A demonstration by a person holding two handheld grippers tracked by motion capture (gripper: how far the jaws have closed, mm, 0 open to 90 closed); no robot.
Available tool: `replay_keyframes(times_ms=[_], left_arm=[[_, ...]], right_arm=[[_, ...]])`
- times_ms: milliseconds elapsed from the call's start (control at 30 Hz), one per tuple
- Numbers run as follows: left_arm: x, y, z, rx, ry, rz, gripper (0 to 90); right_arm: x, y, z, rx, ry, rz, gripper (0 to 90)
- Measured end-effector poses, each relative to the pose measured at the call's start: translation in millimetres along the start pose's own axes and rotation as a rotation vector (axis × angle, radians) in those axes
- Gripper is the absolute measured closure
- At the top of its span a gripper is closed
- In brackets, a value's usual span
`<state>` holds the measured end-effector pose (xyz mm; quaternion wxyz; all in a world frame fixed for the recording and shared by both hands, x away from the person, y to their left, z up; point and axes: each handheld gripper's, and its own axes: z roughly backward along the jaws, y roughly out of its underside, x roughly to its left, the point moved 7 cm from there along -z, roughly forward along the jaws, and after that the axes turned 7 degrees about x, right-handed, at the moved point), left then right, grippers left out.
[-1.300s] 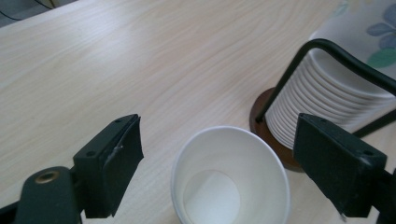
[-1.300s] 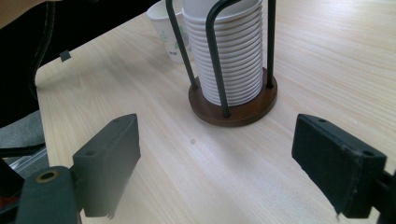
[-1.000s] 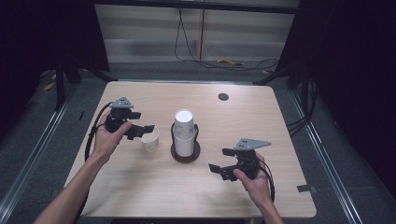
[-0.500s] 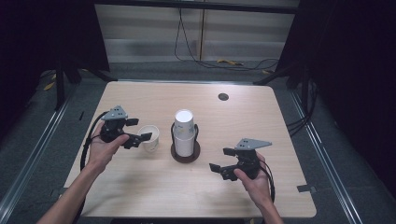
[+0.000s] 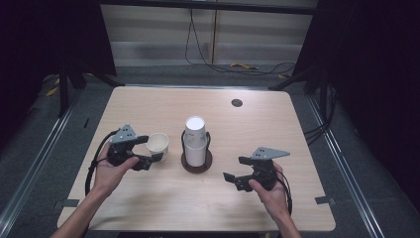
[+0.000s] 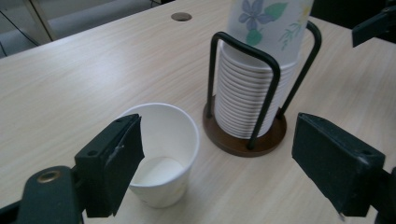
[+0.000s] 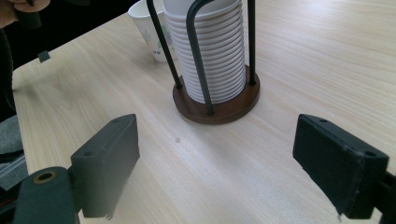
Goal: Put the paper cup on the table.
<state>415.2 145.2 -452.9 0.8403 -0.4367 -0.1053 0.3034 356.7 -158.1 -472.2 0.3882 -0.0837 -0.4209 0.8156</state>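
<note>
Since a second ago, left gripper [image 5: 143, 154] has drawn back toward the table's left edge, jaws spread; cup [image 5: 158, 143] stands released beside the stack [image 5: 195, 141]. Right gripper [image 5: 236, 171] waits, jaws spread.

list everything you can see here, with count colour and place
cup: 1, white, upright on the table, left of the stack, by the left gripper's jaws
cup stack: 1, white, top cup flowered, table centre
holder: 1, black wire on a brown base, around the stack
table: 1, light wood
grommet: 1, dark, far right part of the table
cables: black, floor beyond the table
left gripper: black, open
right gripper: black, open, right of the stack
</note>
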Motion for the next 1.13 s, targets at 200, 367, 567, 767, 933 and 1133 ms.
replay_keyframes(times_ms=[200, 367, 567, 767, 933, 1133], left_arm=[[-11.4, 11.0, -1.5, -0.002, 0.031, 0.026, 16.4], [-15.0, 24.9, -7.6, 0.014, 0.046, 0.04, 16.4], [-19.8, 43.3, -8.8, 0.02, 0.065, 0.077, 16.5], [-25.6, 58.8, -14.8, 0.041, 0.06, 0.093, 17.6], [-23.1, 70.6, -19.2, 0.059, 0.072, 0.121, 17.6], [-25.6, 79.2, -20.4, 0.096, 0.021, 0.118, 17.6]], right_arm=[[-0.4, -0.6, 1.8, -0.01, 0.005, -0.002, 14.2], [-0.4, 2.8, -2.3, 0.009, 0.009, 0.002, 14.2], [-1.2, 6.0, -5.7, 0.021, 0.011, 0.003, 14.2], [-1.5, 6.3, -8.1, 0.016, 0.011, 0.001, 14.2], [-4.4, 9.1, -11.2, 0.012, 0.039, -0.014, 14.2], [-8.4, 9.9, -12.3, 0.001, 0.064, -0.025, 14.0]])
